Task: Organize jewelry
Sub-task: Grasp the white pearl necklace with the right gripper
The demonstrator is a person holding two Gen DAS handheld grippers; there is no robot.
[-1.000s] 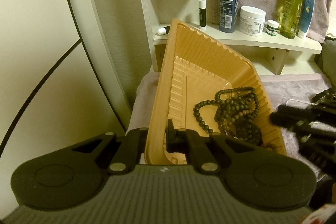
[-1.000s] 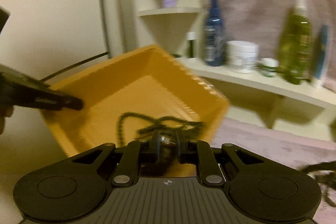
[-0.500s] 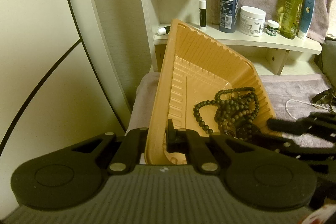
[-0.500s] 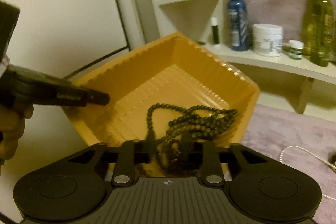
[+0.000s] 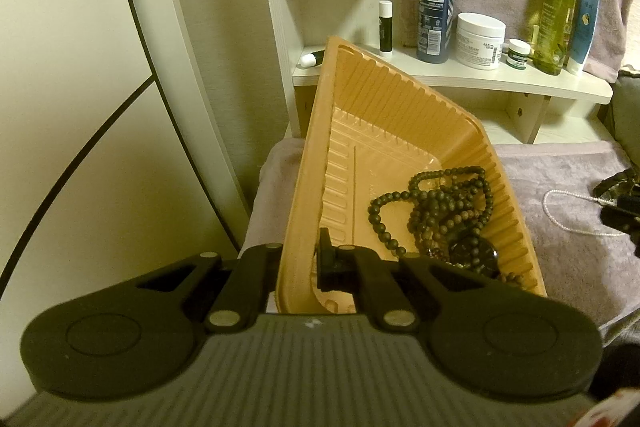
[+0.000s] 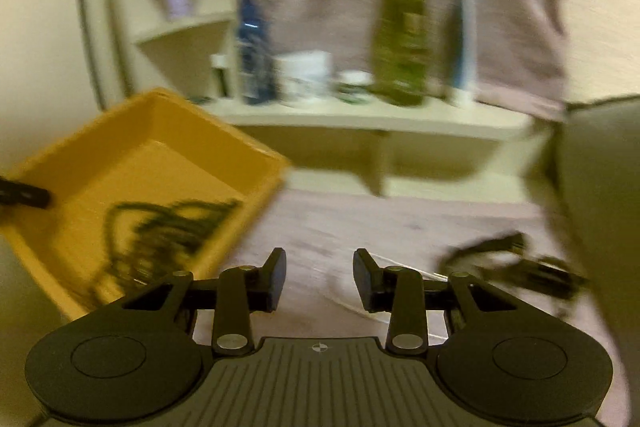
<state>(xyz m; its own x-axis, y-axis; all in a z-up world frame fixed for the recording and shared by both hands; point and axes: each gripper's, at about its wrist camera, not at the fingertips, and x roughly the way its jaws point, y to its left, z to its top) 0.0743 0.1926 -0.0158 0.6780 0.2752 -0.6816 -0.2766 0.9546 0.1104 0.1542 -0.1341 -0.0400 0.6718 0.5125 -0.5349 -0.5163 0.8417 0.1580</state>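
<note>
Over the cloth, the right claw was spread empty, while the tilted tray, pinched in the left claw, risked spilling its beads.

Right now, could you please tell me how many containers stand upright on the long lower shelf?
6: lip balm stick, blue spray bottle, white cream jar, small jar, green oil bottle, blue tube. The orange tray may hide others.

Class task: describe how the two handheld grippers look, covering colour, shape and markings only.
Both the left gripper and the right gripper are matt black, with two round discs, silver pivot pins, a ribbed grey body and a small round mark at its centre. No cables or sleeves show.
</note>
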